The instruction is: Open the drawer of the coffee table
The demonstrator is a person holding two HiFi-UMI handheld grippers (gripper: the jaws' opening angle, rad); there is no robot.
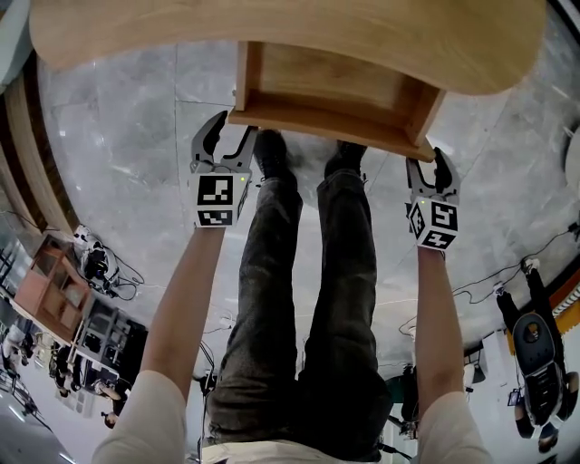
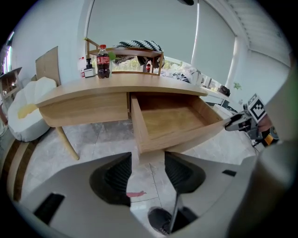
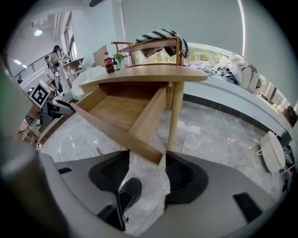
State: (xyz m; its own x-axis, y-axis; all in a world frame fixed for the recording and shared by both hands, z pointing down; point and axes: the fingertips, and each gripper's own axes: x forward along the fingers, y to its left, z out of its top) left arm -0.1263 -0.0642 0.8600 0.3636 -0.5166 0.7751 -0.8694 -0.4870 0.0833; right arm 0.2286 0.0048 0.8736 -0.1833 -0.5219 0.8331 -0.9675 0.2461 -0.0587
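Grey marble floor [image 1: 118, 118] lies under a light wooden coffee table [image 1: 272, 27] with a curved top. Its drawer [image 1: 335, 95] is seen drawn well out from under the top's near edge, with the bare wooden bottom exposed and nothing lying in it, so the opening is judged done or all but done. The drawer's front panel is flanked at both ends: the left gripper [image 1: 231, 134] is held at the front left corner and the right gripper [image 1: 431, 165] at the front right corner. Such a placing would let the drawer be pulled evenly, without skewing. In the left gripper view the jaws of the left gripper [image 2: 146, 160] are spread, and the lower corner of the front panel stands between their tips. No pad is seen pressing on the wood, so this gripper is read as open rather than gripping. The same is seen of the right gripper [image 3: 146, 160]: the jaws are apart, with the panel's corner between the tips and not clamped. Both arms are stretched forward past the person's shoes [image 1: 272, 149], which are planted near the drawer front. Farther out, a cola bottle [image 2: 103, 61] is seen upright near the table top's far edge, clear of the drawer's path.
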